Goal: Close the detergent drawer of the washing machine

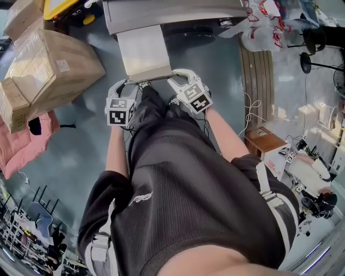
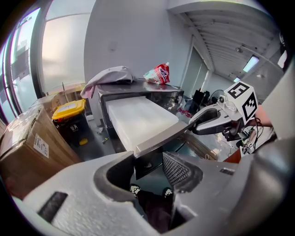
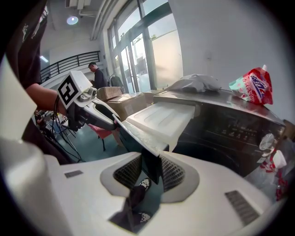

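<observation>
Person: a dark ribbed shirt (image 1: 205, 188) fills the lower half of the head view. Both bare forearms reach up the frame toward the machine.

Left gripper: the left gripper (image 1: 131, 86) sits just left of centre in the head view, at the left end of the drawer front (image 1: 156, 73). In its own view the dark edge of that front stands between the jaws and spans from one jaw to the meshed pad, so the gripper is closed on it at a fairly wide opening.

Right gripper: the right gripper (image 1: 173, 78) sits just right of centre, at the right end of the same front. In its own view both meshed pads press flat on the thin dark panel, which it clamps firmly.

Detergent drawer: the detergent drawer (image 1: 143, 51) is pulled far out of the machine's upper left corner. Its pale tray lies exposed, upper centre of the head view, with its front between the two grippers.

Washing machine: the washing machine (image 1: 172, 13) runs along the top edge of the head view, a metallic top over a dark front.

On the machine: a grey cloth (image 3: 193, 83) and a red-and-white pouch (image 3: 253, 87) lie on the top, well apart.

Surroundings: a cardboard box (image 1: 48, 70) is at upper left, with a pink cloth (image 1: 27, 143) below it on the blue-grey floor (image 1: 81, 140). A yellow bin (image 2: 69, 108) stands left of the machine.
</observation>
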The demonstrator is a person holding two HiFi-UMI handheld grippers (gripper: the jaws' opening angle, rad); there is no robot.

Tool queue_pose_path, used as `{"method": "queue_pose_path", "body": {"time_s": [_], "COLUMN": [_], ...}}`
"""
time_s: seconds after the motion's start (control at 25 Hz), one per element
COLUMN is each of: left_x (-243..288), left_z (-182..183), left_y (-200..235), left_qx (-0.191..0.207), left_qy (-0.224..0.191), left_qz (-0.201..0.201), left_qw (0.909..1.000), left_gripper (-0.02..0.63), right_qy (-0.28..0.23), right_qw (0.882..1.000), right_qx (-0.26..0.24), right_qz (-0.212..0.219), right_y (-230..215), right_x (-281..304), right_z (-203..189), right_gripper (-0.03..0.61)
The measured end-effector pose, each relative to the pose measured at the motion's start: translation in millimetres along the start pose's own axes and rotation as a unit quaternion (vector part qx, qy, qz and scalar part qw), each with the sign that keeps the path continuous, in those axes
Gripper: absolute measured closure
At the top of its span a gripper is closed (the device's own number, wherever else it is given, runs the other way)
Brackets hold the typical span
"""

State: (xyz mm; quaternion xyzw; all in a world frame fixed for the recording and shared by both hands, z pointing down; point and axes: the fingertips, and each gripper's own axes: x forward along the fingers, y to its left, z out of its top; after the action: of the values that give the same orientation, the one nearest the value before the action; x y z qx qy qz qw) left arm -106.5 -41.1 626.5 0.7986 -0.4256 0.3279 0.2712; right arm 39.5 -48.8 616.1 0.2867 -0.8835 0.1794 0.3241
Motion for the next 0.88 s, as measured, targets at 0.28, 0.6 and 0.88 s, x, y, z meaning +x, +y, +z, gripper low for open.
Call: {"method": "queue_pose_path", "body": {"time_s": [0.28, 0.6, 0.88], "left_x": [2.3, 5.5, 8.8], "left_z": [2.2, 5.6, 12.7], "left_y": [3.2, 8.2, 12.0], "left_qx": [0.002, 0.000, 0.000], "left_qy": [0.002, 0.005, 0.006], "left_qz": [-0.004, 0.000, -0.002], "left_qw": [1.0000, 1.0000, 1.0000], "left_gripper": [0.414, 0.414, 0.414], "right_qy": [0.003, 0.004, 0.005], "right_qw": [1.000, 1.000, 1.000], "right_qx": [0.005, 0.008, 0.010], "right_qz": [-0.006, -0.011, -0.016], "right_y": [-2.5, -6.7, -14.7], "right_x": [3.0, 7.5, 10.1], "right_z": [1.4, 4.9, 10.9], "right_gripper": [0.460, 0.459, 0.457]}}
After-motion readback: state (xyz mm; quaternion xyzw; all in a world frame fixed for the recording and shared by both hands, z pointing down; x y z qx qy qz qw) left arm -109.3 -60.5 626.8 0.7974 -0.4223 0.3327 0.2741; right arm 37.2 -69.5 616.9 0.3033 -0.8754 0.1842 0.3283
